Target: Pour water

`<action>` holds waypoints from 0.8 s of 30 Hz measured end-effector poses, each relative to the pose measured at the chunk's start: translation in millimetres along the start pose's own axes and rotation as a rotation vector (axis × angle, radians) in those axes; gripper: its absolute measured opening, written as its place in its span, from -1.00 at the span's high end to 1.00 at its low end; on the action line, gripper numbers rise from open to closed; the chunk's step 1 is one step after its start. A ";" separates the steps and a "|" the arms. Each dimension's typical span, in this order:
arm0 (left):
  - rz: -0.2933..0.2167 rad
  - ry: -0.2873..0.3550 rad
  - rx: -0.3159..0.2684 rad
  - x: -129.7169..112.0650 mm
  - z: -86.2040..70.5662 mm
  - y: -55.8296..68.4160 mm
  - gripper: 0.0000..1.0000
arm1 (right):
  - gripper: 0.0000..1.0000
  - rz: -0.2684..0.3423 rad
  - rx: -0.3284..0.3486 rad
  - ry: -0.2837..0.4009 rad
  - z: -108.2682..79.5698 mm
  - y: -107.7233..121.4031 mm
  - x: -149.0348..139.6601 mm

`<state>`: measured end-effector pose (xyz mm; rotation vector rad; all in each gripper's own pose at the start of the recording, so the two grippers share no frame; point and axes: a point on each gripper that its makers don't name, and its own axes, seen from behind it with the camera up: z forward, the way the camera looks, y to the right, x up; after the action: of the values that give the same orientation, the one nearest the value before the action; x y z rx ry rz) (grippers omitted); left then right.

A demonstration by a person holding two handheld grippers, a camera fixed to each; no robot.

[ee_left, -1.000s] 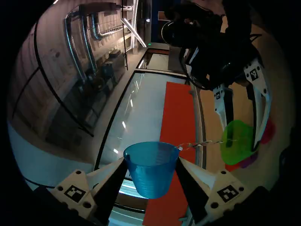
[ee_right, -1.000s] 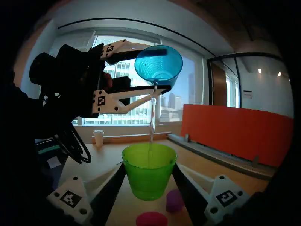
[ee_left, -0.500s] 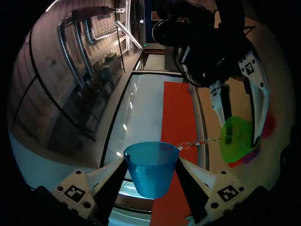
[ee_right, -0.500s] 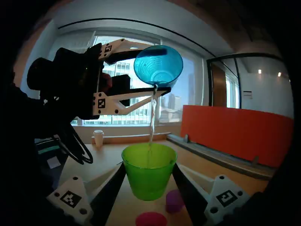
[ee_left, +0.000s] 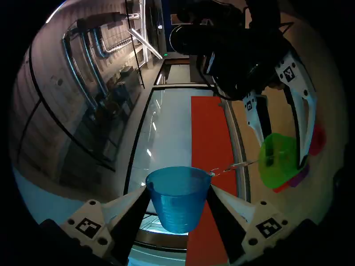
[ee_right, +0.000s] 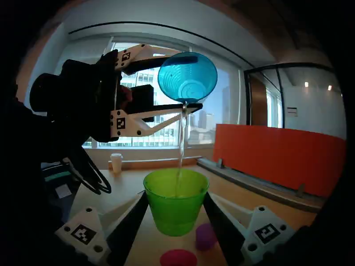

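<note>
My left gripper (ee_left: 178, 200) is shut on a translucent blue cup (ee_left: 178, 197). In the right gripper view that blue cup (ee_right: 187, 77) is tipped on its side above a green cup, its mouth turned toward the camera. A thin stream of water (ee_right: 181, 142) falls from its rim into the green cup (ee_right: 176, 206). My right gripper (ee_right: 175, 212) is shut on the green cup, held upright over a wooden table. In the left gripper view the green cup (ee_left: 277, 160) sits between the right gripper's white fingers (ee_left: 307, 111), with the water stream (ee_left: 235, 166) reaching it.
A pink cup (ee_right: 179, 257) and a purple cup (ee_right: 205, 235) stand on the wooden table (ee_right: 128, 177) below the green cup. A white paper cup (ee_right: 116, 162) sits by the window ledge. An orange partition (ee_right: 284, 155) runs along the right. A dark-sleeved arm with cables (ee_right: 84, 173) holds the left gripper.
The blue cup has tipped further, its mouth now facing the right gripper's camera more fully. Water keeps streaming into the green cup, which stays put.
</note>
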<state>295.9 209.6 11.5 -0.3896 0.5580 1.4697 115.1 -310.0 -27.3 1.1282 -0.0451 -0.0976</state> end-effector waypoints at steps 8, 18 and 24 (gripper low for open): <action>0.050 -0.008 -0.002 0.9 -0.7 3.9 -0.70 | -0.75 -0.002 0.002 0.002 0.8 -1.3 1.3; 0.064 0.005 -0.003 6.9 -2.8 7.2 -0.70 | -0.75 -0.001 0.003 0.004 1.8 -1.6 1.0; 0.059 0.006 -0.005 5.5 -2.4 6.2 -0.70 | -0.74 -0.001 0.004 0.003 2.4 -2.0 1.0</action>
<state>289.5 213.2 6.9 -0.3840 0.5748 1.5275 115.8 -313.1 -28.0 1.1319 -0.0416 -0.0968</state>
